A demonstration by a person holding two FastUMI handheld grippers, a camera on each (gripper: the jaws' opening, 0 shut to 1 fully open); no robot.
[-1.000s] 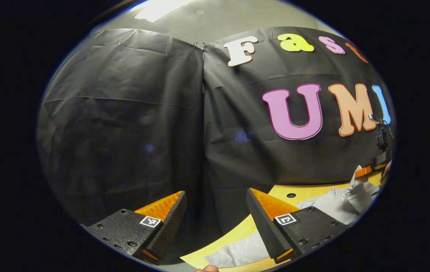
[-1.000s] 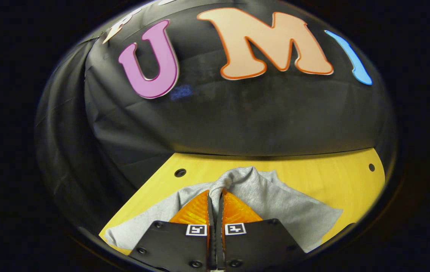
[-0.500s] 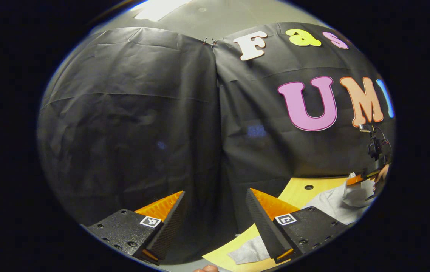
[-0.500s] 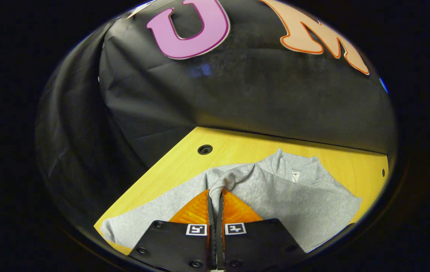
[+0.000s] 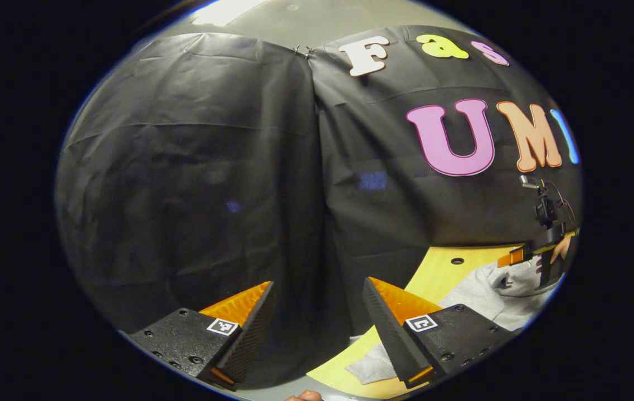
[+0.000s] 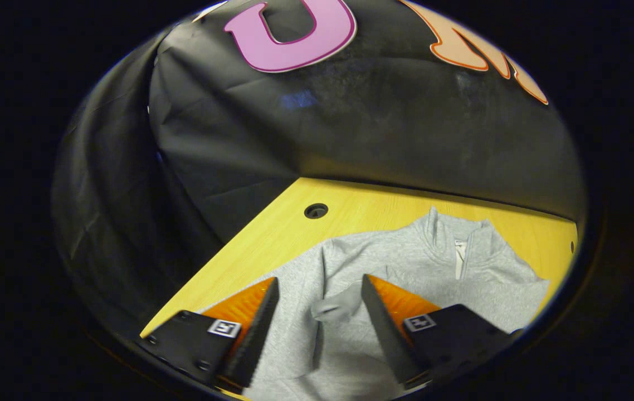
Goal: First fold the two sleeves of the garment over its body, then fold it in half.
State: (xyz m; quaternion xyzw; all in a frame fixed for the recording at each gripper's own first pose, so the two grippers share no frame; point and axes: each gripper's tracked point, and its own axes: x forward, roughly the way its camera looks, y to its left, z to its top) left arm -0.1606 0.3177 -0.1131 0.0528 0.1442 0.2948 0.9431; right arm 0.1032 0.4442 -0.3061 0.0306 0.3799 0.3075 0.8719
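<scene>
Right gripper view — grey garment (image 6: 406, 267) flat, sleeve (image 6: 333, 306) folded over.

Soft grey knit garment (image 6: 406, 262) on smooth wooden table (image 6: 272, 236).

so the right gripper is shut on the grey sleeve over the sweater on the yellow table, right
Not quite. In the right gripper view the right gripper is open, jaws spread apart, and the grey sleeve lies loose between them on the sweater. The rest holds: the sweater lies on the yellow table.
</scene>
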